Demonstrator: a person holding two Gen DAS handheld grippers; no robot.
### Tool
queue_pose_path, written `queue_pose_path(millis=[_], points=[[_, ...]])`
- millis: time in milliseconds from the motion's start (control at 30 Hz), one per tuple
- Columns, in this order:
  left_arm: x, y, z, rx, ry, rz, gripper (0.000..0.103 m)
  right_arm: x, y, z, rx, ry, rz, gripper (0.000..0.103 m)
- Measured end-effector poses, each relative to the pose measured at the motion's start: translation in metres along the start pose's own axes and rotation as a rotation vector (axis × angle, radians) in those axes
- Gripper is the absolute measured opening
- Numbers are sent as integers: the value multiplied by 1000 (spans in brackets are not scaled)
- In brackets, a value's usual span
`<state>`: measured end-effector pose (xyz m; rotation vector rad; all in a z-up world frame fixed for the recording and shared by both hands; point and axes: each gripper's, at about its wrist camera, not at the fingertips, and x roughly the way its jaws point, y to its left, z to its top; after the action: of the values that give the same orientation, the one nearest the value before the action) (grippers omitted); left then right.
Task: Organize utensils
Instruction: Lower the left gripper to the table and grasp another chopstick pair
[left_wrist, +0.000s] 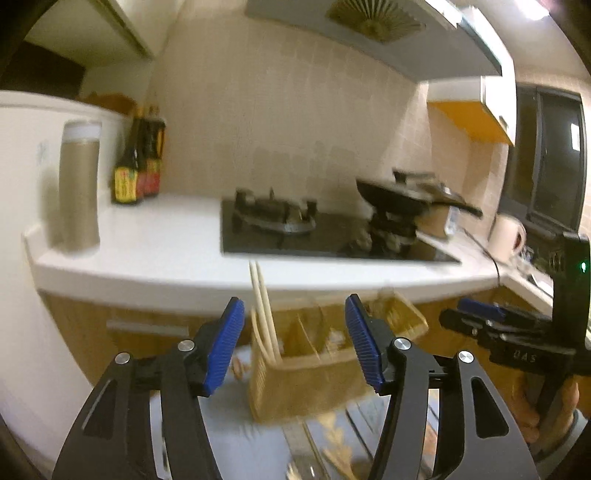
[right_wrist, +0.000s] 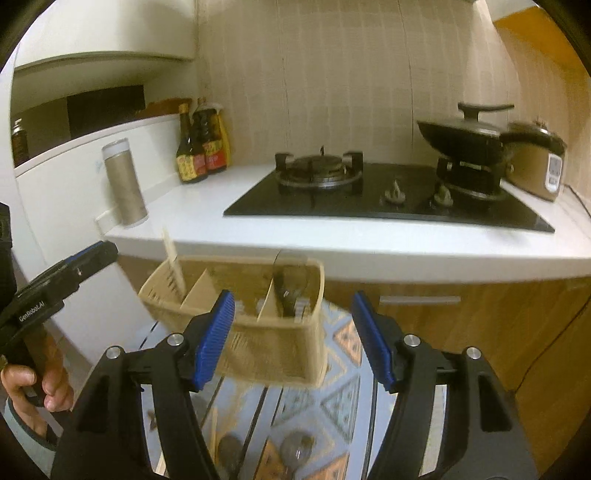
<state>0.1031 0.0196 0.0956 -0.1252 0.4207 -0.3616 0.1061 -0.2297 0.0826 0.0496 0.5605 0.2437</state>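
Observation:
A tan slotted utensil basket (left_wrist: 306, 380) (right_wrist: 273, 354) with three compartments stands on a patterned table (right_wrist: 343, 398). Pale chopsticks (left_wrist: 262, 306) (right_wrist: 171, 254) stick up from its left compartment, and a dark utensil (right_wrist: 291, 288) stands in the right one. My left gripper (left_wrist: 294, 310) is open in front of the basket, with nothing pressed by its blue pads. My right gripper (right_wrist: 292, 295) is open too, just before the basket's middle. Each gripper shows in the other's view, right (left_wrist: 476, 314) and left (right_wrist: 85, 258). Loose spoons (right_wrist: 295, 446) and a chopstick (right_wrist: 213, 435) lie on the table below.
Behind the basket runs a white countertop (right_wrist: 332, 236) with a black gas hob (right_wrist: 388, 199), a lidded wok (right_wrist: 465, 136), sauce bottles (right_wrist: 199, 147), a tan canister (right_wrist: 123, 184) and a cooker (right_wrist: 543, 170). Wooden cabinet fronts (right_wrist: 480, 314) are below. A white mug (left_wrist: 509, 230) is at the far right.

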Motion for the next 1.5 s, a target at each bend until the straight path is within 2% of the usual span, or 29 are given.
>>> queue_pose_path(millis=[267, 433, 567, 700, 867, 1033, 1100, 1167, 1267, 1433, 1500], points=[[-16, -14, -39, 38, 156, 4, 55, -14, 11, -34, -7, 154, 44, 62], [-13, -10, -63, 19, 252, 4, 55, -10, 24, -58, -49, 248, 55, 62], [-1, 1, -86, -29, 372, -15, 55, -5, 27, -74, -57, 318, 70, 62], [15, 16, -107, -118, 489, -55, 55, 5, 20, -84, -8, 391, 102, 62], [36, 26, -132, -188, 589, -73, 54, 19, 13, -92, 53, 468, 147, 59], [44, 10, -145, -101, 633, -27, 45, 35, 16, -99, 68, 531, 176, 47], [46, 1, -150, -42, 642, 5, 33, 41, 19, -103, 67, 553, 187, 42], [46, -7, -152, 17, 636, 34, 32, 44, 22, -106, 62, 564, 193, 39], [46, -13, -154, 85, 621, 71, 20, 48, 24, -109, 56, 572, 198, 38], [52, -19, -152, 99, 633, 75, 22, 50, 20, -112, 67, 580, 187, 38], [56, -24, -150, 119, 647, 82, 30, 52, 18, -112, 72, 586, 181, 38]])
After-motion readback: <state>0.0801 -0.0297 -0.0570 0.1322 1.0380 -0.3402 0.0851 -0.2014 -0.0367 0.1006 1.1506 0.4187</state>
